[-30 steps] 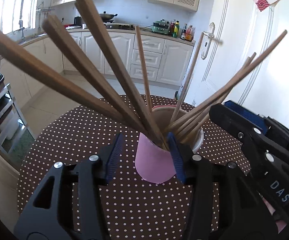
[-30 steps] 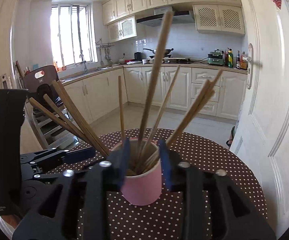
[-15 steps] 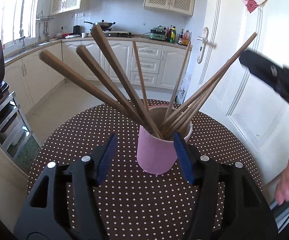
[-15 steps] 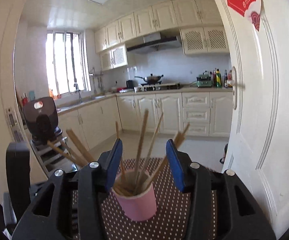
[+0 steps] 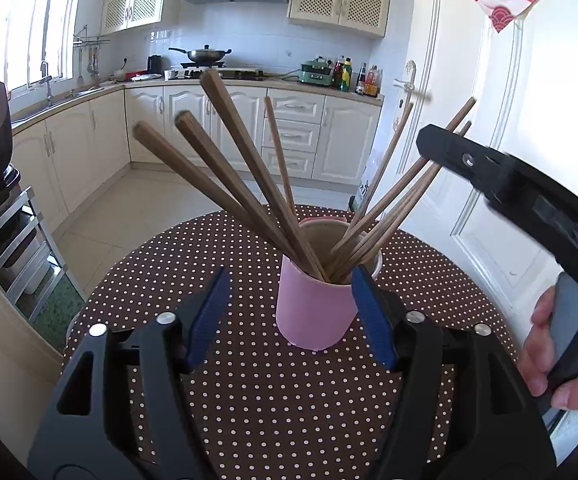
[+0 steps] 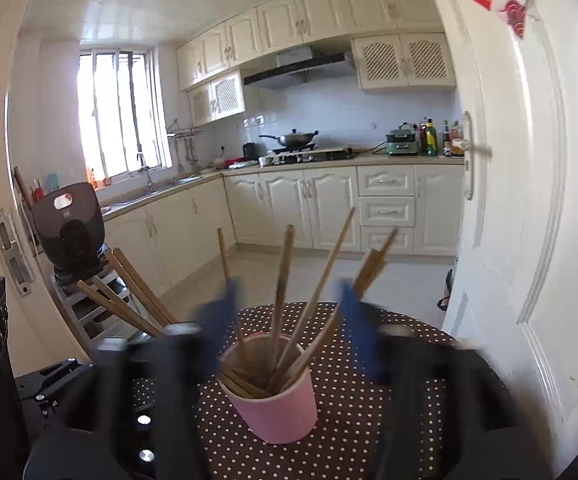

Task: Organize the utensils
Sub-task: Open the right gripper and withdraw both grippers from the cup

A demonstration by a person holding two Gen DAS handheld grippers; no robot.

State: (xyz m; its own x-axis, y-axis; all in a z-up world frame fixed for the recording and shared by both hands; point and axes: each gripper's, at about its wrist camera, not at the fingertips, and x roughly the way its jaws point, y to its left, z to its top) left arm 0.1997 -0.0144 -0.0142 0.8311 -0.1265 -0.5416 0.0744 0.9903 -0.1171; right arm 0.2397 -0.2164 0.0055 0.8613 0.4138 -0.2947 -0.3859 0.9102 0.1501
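Note:
A pink cup (image 5: 315,316) stands upright on a round table with a brown polka-dot cloth (image 5: 273,400). Several wooden chopsticks (image 5: 245,184) fan out of it. My left gripper (image 5: 291,316) is open and empty, its blue pads on either side of the cup without touching it. The right gripper's body shows at the right of this view (image 5: 529,200), held in a hand. In the right wrist view the cup (image 6: 277,404) with the chopsticks (image 6: 285,280) sits below my right gripper (image 6: 285,320), which is open, empty and blurred.
A white door (image 5: 529,100) stands close on the right of the table. A metal rack (image 5: 13,248) with a black appliance (image 6: 69,224) is on the left. Kitchen cabinets and a stove line the far wall.
Both grippers have pulled back and up from the cup and opened wider. The right gripper has risen well above the table.

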